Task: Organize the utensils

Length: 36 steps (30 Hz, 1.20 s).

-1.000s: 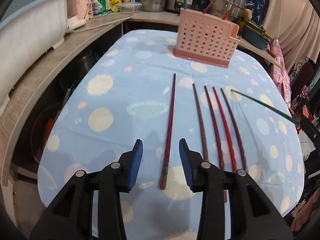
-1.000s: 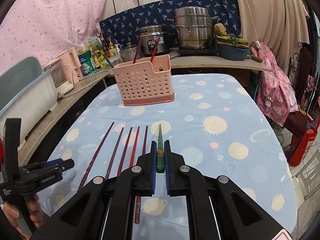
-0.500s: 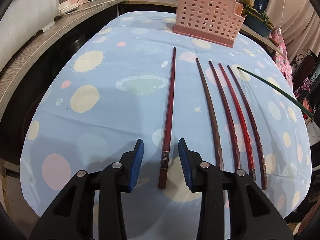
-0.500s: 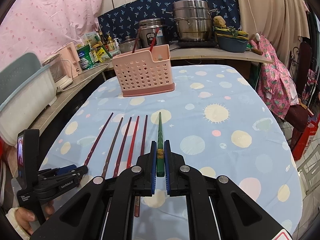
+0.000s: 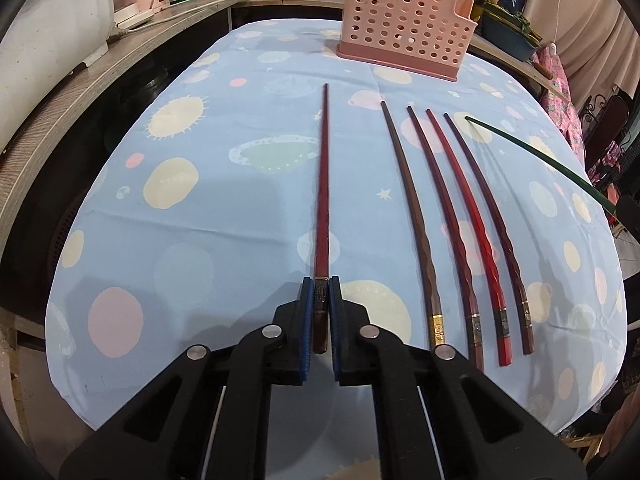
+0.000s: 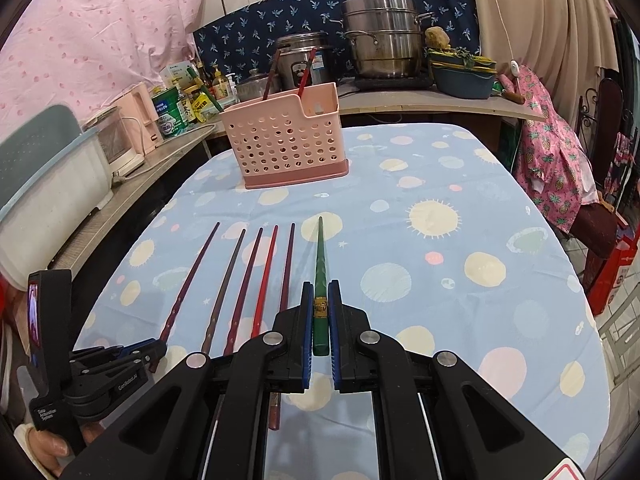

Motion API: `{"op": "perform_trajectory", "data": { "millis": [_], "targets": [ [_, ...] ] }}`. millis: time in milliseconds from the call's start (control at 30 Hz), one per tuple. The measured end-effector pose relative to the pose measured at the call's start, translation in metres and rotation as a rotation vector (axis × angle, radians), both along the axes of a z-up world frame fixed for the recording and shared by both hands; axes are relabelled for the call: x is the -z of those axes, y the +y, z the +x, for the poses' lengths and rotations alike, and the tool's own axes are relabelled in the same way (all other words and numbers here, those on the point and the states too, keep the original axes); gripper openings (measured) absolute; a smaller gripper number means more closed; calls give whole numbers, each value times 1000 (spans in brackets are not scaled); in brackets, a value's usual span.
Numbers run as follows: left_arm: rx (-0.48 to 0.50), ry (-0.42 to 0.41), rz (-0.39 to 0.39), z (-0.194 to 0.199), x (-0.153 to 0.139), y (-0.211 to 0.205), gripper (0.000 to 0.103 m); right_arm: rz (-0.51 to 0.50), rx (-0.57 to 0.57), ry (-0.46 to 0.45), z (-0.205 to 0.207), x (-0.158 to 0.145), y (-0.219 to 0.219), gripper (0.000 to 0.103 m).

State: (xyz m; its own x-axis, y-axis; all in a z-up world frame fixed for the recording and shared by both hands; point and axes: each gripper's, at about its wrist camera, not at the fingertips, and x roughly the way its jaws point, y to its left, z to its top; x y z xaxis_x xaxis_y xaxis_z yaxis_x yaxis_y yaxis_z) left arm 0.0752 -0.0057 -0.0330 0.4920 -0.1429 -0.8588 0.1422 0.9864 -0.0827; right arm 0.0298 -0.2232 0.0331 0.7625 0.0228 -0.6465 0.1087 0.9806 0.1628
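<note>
Two tools each pinch a chopstick by its thick end: the left tool, its jaws just closed, on the dark red chopstick, seemingly still on the worktop, the right tool on the green chopstick, so each should lift level before tipping toward the pink basket ahead.

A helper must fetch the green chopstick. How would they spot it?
On the blue tablecloth, in front of the pink basket, find the row of chopsticks. The green chopstick is at its right end, clamped in the right tool; every neighbour is red or brown.
</note>
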Motion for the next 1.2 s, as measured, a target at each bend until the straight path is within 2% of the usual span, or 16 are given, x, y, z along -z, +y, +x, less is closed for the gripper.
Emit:
{"op": "perform_trajectory", "data": {
  "millis": [200, 533, 900, 1200],
  "targets": [
    [-5, -51, 11, -5, -22, 0, 7, -3, 3, -15, -3, -3, -1, 7],
    [-6, -201, 6, -1, -90, 0, 7, -3, -4, -85, 7, -32, -5, 7],
    [0, -338, -2, 26, -148, -8, 7, 21, -30, -176, 35, -75, -9, 7],
    [3, -390, -12, 56, -178, -16, 7, 50, -46, -219, 65, -105, -18, 7]
  ]
}}
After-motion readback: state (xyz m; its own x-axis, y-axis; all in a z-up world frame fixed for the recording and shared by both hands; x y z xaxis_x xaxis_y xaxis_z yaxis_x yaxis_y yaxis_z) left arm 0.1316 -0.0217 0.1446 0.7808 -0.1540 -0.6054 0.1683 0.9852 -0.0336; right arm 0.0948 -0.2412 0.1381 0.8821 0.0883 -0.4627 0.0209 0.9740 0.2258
